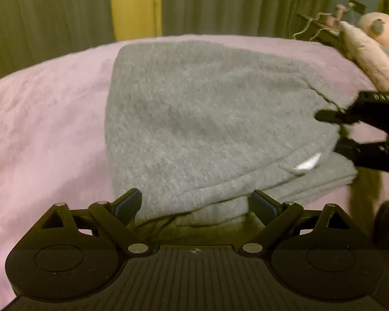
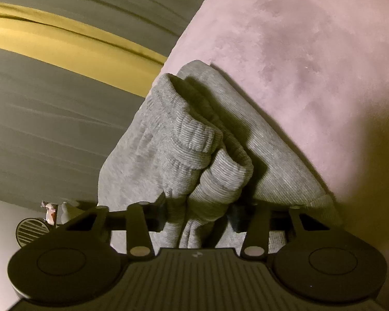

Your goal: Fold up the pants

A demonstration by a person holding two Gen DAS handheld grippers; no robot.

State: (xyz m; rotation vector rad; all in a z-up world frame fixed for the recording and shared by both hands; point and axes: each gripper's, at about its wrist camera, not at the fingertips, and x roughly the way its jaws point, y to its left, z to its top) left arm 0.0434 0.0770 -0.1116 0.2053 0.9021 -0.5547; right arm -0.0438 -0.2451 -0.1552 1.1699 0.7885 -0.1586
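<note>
1. the grey ribbed-knit sweatpants lie on a fuzzy pink blanket covering the bed, already gathered into a short, thick stack of several layers, so most of the folding looks done.
2. the left gripper sits at the near edge of the stack with its jaws spread wide; cloth lies between the blue pads, but they do not press on it.
3. the right gripper has narrowed onto a bunched wad of the ribbed waistband or cuff end; in its own view the fabric fills the gap, and it appears gripped.
4. in the left view the right gripper's black fingers straddle the far right corner of the stack, one above and one below.
5. what seems left: carry or settle that held end, then flatten and square the bundle.
6. a pale pink plush toy sits at the bed's far corner, well apart.
</note>
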